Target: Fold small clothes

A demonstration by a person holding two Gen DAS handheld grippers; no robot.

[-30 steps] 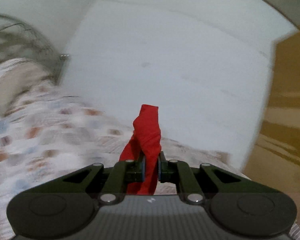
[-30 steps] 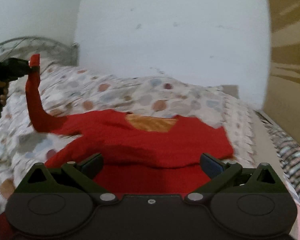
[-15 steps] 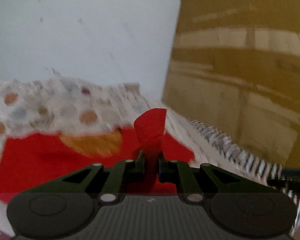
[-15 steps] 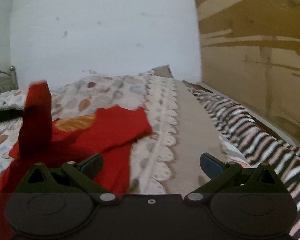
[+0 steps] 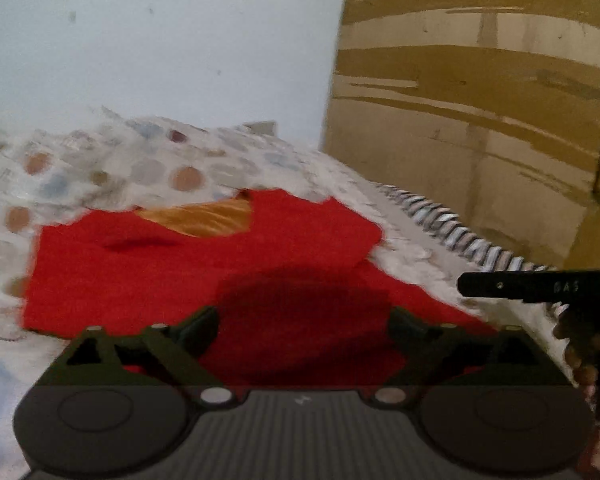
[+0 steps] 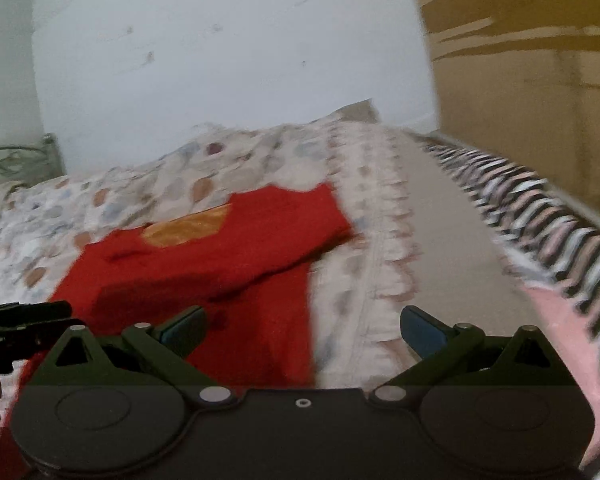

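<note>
A small red garment [image 5: 188,276] with an orange patch at its neck lies flat on the patterned bedspread [image 5: 112,172]. My left gripper [image 5: 304,326] hovers low over its near part with the jaws opening wide and nothing pinched between them; the sleeve it carried lies folded across the body. My right gripper [image 6: 302,326] stands open over the garment's right edge [image 6: 260,280] and the bedspread [image 6: 360,280], holding nothing. Each gripper's dark tip shows at the side of the other's view.
A white wall rises behind the bed and a brown wooden wardrobe [image 5: 480,100] stands on the right. A striped blanket [image 6: 540,216] runs along the bed's right side. A metal bed frame [image 6: 16,156] shows at far left.
My left gripper swung right and down with the red sleeve, laid it over the garment's body and let go, its jaws now wide. My right gripper shifted right, staying open.
</note>
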